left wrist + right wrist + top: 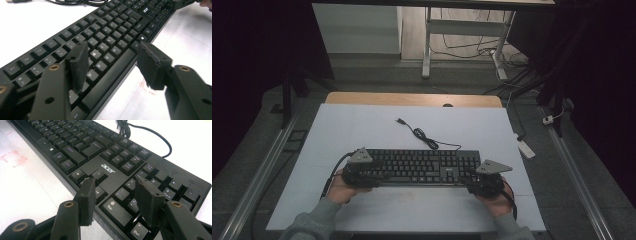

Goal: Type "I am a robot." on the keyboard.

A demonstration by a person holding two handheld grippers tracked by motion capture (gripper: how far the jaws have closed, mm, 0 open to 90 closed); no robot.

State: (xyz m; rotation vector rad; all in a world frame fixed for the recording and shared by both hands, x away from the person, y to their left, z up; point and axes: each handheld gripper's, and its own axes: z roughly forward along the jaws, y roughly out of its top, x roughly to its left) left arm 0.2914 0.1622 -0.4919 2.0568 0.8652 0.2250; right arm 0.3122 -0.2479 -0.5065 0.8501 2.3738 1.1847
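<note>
Both tools gape over the keyboard (pixel 419 167): left tool (pixel 112 65), right tool (pixel 115 200); its cable (pixel 424 136) trails behind.

The black keyboard (pixel 419 167) lies flat on the white counter (pixel 362 130), near its front edge. Its thin black cable (pixel 424 136) runs from the back side, partly coiled.

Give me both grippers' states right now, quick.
Left gripper: open, jaws apart over the near edge of the keyboard, gripping nothing.
Right gripper: open, jaws apart above the keyboard's number pad end, gripping nothing.
</note>
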